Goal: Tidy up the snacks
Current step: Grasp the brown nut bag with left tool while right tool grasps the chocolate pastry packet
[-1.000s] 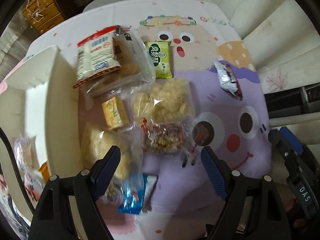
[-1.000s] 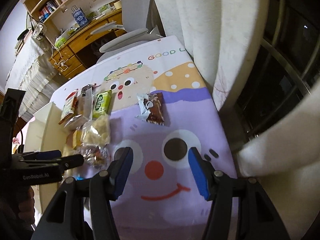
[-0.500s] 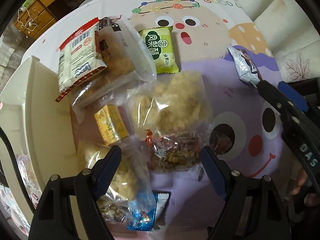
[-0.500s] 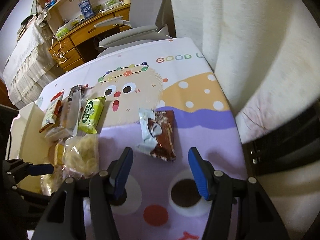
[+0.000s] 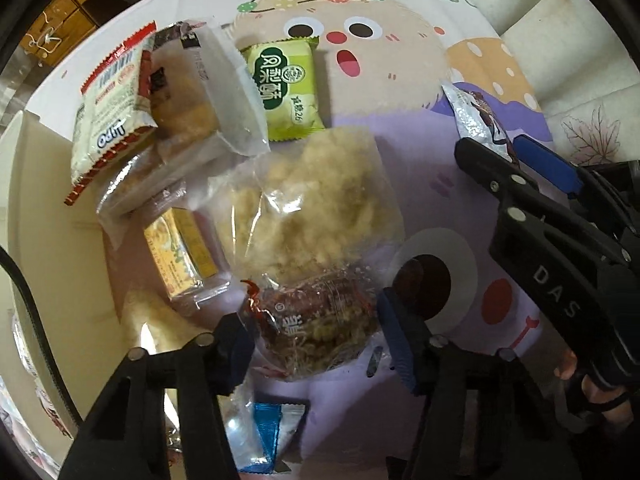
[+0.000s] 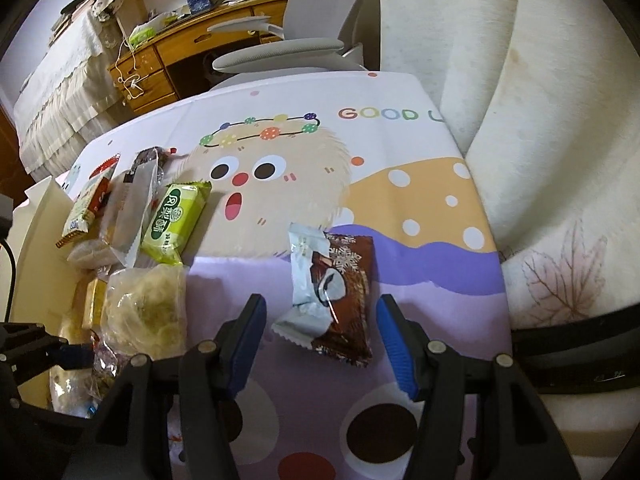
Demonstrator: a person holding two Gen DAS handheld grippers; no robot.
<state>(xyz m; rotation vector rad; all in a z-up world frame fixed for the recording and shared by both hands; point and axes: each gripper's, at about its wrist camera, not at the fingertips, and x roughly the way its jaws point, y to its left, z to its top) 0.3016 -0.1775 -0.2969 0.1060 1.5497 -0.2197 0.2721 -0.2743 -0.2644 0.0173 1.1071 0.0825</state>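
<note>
Both grippers have dropped in closer to the snacks since a second ago, and each now has a packet sitting between its open fingers.

Left gripper (image 5: 314, 344) is spread wide around a clear packet of reddish-brown nut brittle (image 5: 316, 332); the blue pads sit on either side of it, but I can't tell if they're actually touching the wrapper. Just beyond that lies a clear bag of pale puffed snack (image 5: 316, 208), and a small yellow packet (image 5: 180, 252) sits to its left. Further back there's a green pastry packet (image 5: 286, 88), a clear-wrapped cake (image 5: 192, 96) and a red-and-white cracker packet (image 5: 114, 108) overlapping each other. A blue-and-white wrapper (image 5: 272, 432) pokes out below the left gripper. All of this sits right next to the white box (image 5: 52, 240) on the left edge.

Right gripper (image 6: 318, 340) is open too, fingers well apart, framing the near end of a brown-and-silver chocolate packet (image 6: 332, 296) that lies by itself on the cartoon tablecloth (image 6: 400, 184), well apart from the main pile. No contact with it as far as I can see. From the left camera the right gripper shows up at the right side, just in front of that same packet.
</note>
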